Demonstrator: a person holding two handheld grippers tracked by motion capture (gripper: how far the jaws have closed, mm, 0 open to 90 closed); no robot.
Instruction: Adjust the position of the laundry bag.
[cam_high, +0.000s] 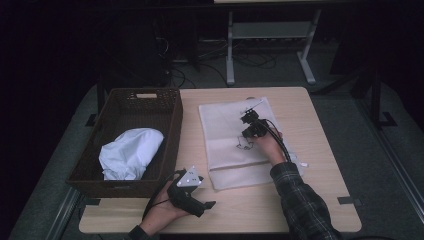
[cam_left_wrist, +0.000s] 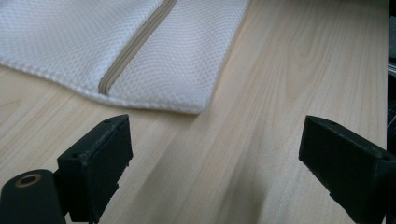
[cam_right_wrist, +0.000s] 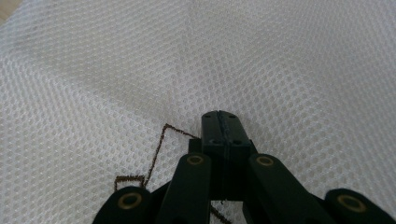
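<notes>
While pinching shut on only the top mesh of the laundry bag with the right gripper, and idling the left gripper wide open and empty on the table, risks lifting one layer and dragging the whole bag.

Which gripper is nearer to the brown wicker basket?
Left. The left gripper lies just off the basket's near right corner; the right gripper is over the white mesh bag, farther right.

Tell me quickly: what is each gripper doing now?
Left gripper: open, empty, above the table.
Right gripper: shut, against the mesh bag; a grip on it cannot be told.
</notes>
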